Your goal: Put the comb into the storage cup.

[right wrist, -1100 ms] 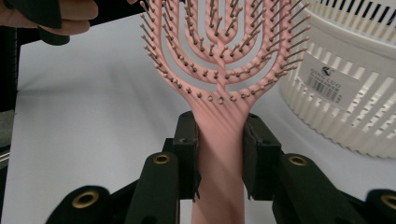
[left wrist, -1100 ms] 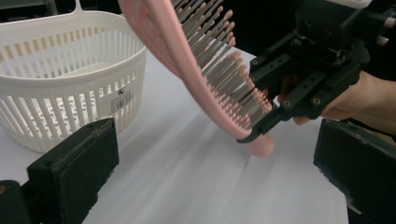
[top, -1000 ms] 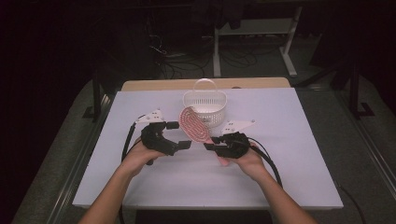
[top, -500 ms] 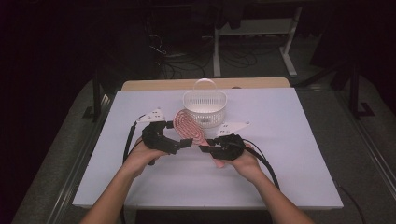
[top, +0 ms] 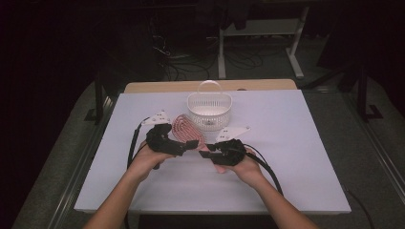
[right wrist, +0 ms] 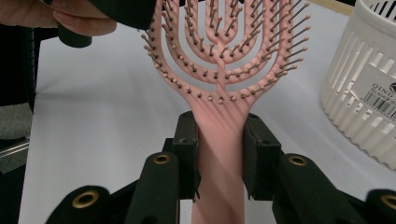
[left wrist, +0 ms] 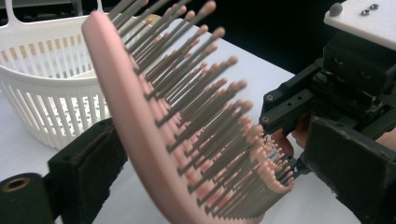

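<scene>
Plainly pink hairbrush (right wrist: 219,60), vented head, ball-tipped bristles.

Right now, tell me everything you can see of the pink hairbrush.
The pink hairbrush looks like plastic: a vented head of curved open ribs set with thin, ball-tipped bristles, narrowing into a smooth handle. It is held off the white table, just in front of the white basket. The right gripper clamps its handle. The head stands between the jaws of the left gripper, which have just been closing.
</scene>
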Demonstrator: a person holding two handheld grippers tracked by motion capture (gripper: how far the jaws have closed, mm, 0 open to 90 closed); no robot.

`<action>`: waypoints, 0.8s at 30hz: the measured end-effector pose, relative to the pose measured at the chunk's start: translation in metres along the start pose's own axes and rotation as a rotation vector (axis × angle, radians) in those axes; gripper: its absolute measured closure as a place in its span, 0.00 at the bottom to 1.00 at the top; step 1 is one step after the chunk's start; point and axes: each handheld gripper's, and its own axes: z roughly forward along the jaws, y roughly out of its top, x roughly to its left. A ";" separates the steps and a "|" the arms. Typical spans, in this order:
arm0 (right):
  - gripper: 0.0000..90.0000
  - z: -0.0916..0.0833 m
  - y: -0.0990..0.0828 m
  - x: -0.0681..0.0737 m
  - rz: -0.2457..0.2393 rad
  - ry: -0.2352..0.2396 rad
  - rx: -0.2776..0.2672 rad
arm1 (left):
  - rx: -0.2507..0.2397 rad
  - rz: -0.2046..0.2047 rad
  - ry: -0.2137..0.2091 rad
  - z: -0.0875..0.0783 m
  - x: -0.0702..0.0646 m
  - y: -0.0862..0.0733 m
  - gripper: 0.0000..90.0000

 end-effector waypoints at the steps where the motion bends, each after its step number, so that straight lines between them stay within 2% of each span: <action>1: 0.76 0.000 0.000 0.000 -0.001 -0.001 0.001 | -0.001 -0.002 0.000 0.000 0.000 0.000 0.08; 9: 0.76 0.003 0.000 0.003 -0.008 -0.013 0.002 | -0.012 -0.014 0.025 -0.002 0.001 0.000 0.17; 24: 0.76 0.005 0.000 0.007 -0.021 -0.043 -0.006 | -0.027 -0.046 0.012 -0.007 0.004 0.000 0.40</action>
